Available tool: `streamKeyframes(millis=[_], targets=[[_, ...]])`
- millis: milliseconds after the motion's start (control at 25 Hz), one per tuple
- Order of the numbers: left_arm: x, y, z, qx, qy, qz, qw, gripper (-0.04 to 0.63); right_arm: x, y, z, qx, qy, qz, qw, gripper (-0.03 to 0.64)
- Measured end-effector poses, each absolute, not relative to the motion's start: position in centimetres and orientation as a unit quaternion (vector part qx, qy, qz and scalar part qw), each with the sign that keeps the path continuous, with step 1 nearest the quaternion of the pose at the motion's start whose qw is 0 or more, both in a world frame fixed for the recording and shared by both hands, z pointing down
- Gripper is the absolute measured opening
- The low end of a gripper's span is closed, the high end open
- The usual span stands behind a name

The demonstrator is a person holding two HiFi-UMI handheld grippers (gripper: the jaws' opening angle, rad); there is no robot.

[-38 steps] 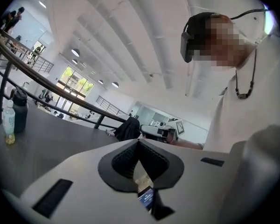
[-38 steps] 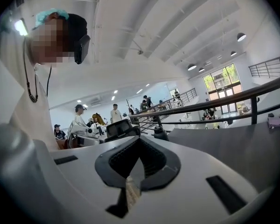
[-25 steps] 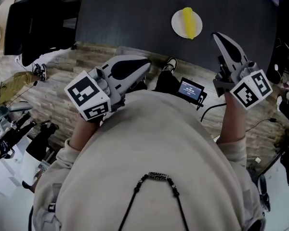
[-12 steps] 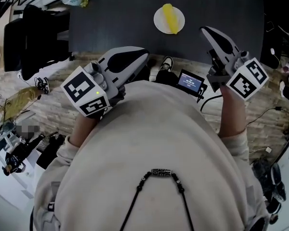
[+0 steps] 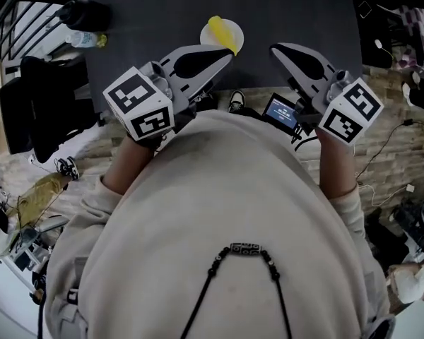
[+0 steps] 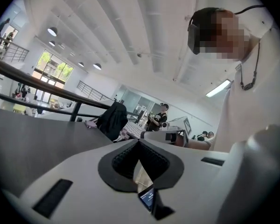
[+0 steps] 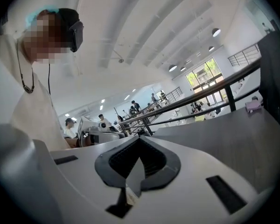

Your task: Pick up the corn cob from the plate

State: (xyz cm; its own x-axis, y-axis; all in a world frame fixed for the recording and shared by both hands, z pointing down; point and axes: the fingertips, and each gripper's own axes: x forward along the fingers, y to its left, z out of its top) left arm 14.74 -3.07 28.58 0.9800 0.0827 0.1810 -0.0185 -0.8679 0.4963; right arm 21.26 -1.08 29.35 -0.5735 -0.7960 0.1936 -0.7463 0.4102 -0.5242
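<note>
Right now both my grippers are held out ahead of me at the near edge of the dark surface, which fills the top of the head view. The corn cob lies slantwise on a small white plate at the upper middle of that view, yellow against the dark top. My left gripper points up and to the right, and its tips overlap the plate's near rim just below the cob; I cannot tell from here whether they touch the plate or the cob. In the left gripper view the jaws of my left gripper are closed tip to tip with nothing between them. Only a narrow gap remains behind the tips, through which a small lit screen shows. My right gripper sits to the right of the plate, apart from it, pointing up and to the left. In the right gripper view the jaws of my right gripper are likewise pressed together and empty. That small screen appears in the head view between my two hands, below the surface's edge, with a shoe beside it. A plastic bottle lies at the surface's upper-left corner.
</note>
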Motion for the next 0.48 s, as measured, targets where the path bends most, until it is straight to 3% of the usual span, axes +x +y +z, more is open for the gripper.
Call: streamKeyframes(millis=[200, 480], targets=[[16.2, -3.7, 26.8, 0.967, 0.092, 0.097, 0.219, 0.005, 20.4, -3.0, 26.7, -0.472, 0.846, -0.247, 0.022, 0.014], [15.1, -6.8, 25.5, 0.966, 0.099, 0.063, 0.231, 0.005, 18.9, -6.2, 25.7, -0.493, 0.837, -0.237, 0.010, 0.014]])
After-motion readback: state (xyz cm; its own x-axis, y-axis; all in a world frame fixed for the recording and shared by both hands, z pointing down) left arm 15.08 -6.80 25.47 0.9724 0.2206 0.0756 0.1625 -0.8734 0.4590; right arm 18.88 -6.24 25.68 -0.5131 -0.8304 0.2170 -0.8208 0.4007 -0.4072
